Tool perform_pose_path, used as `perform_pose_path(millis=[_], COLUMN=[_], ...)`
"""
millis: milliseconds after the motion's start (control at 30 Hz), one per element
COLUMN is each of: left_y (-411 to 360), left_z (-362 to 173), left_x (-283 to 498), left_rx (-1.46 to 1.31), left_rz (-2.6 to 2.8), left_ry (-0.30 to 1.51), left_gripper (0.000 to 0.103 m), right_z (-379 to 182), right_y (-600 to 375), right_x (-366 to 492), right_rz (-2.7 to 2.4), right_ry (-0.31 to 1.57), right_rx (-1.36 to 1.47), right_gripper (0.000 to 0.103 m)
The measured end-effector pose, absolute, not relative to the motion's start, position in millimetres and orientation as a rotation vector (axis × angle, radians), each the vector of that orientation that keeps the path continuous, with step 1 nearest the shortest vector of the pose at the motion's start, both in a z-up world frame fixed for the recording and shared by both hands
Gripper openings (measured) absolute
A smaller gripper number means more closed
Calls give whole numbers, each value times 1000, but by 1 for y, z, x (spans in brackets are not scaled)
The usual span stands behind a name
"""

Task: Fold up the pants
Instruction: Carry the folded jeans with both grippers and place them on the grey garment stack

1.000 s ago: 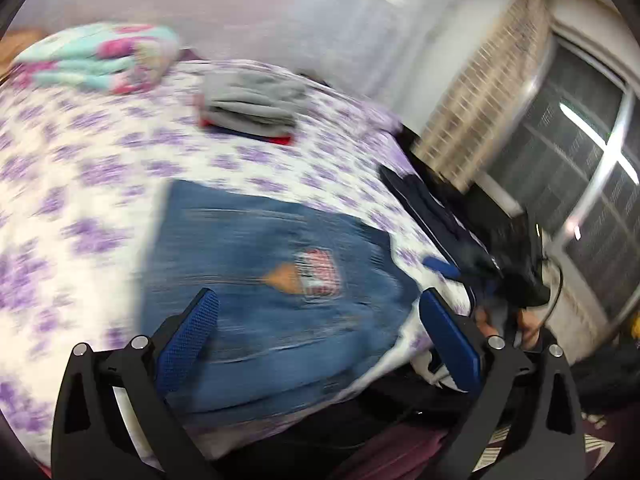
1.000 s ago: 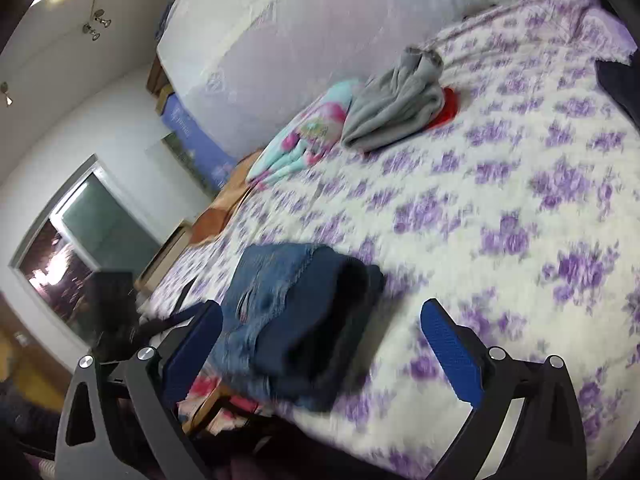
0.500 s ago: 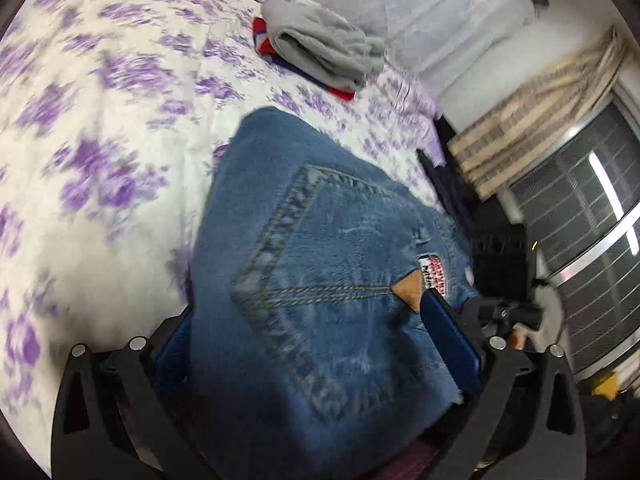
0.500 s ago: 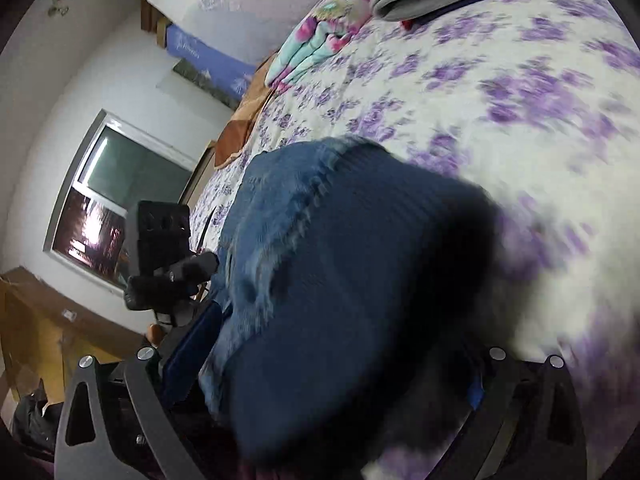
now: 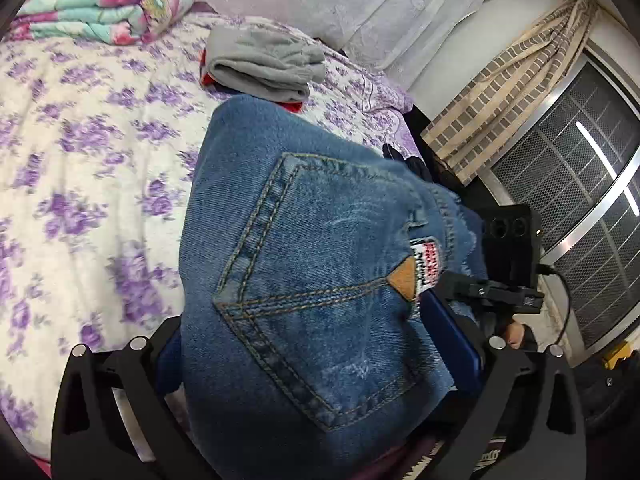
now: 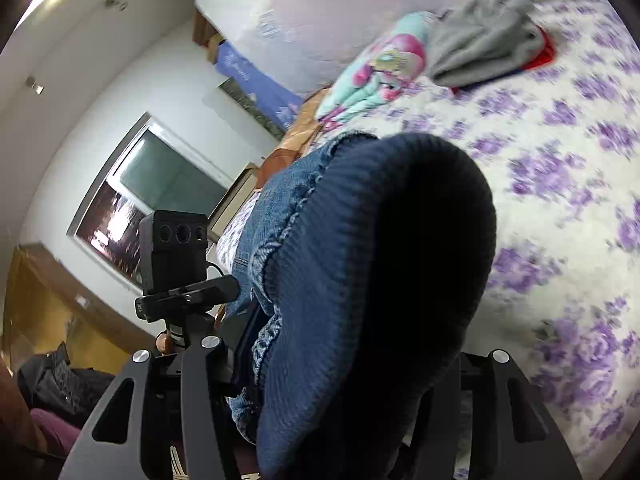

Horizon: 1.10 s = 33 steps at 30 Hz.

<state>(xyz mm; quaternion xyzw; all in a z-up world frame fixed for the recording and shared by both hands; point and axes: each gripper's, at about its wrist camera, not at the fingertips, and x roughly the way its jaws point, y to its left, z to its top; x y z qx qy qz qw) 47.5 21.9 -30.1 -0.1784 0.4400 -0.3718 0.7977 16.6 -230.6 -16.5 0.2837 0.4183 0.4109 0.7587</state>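
Folded blue jeans [image 5: 304, 280], held above floral bedspread [image 5: 80, 160]: left gripper [image 5: 316, 360] fingers pinching pocket end, right gripper [image 6: 344, 376] fingers pinching dark ribbed end; grey garment [image 5: 264, 64] beyond.

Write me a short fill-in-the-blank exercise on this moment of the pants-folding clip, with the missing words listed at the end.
1. The folded jeans lie between the fingers of the left gripper, their back ____ with orange stitching facing the camera.
2. The bedspread is white with ____ flowers.
3. Farther back on the bed, a folded grey garment lies on top of something ____.
4. In the right wrist view, the right gripper closes around a dark ____ ribbed fabric layered over the denim.

Missing words: pocket; purple; red; blue
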Motion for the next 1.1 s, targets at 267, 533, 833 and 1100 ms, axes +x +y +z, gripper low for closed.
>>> perform_pose_path(millis=[267,533,833,1100], left_y=[-8,-43,-81,-65], left_z=[4,116,-31,3], left_x=[143,326,508,490], left_rx=[-467,-487,-546,-540], left_rz=[-769,-707,-533,-583], left_ry=[978,768,1084,1031], left_gripper=[98,99,99,98], right_z=[30,162,20,54], right_y=[-255,-270,-280,-300], right_x=[94,279,474,449], right_rz=[813,673,350,373], right_ry=[890,706,957,826], right_rx=[511,295,225,182], right_gripper=[54,59,80,82])
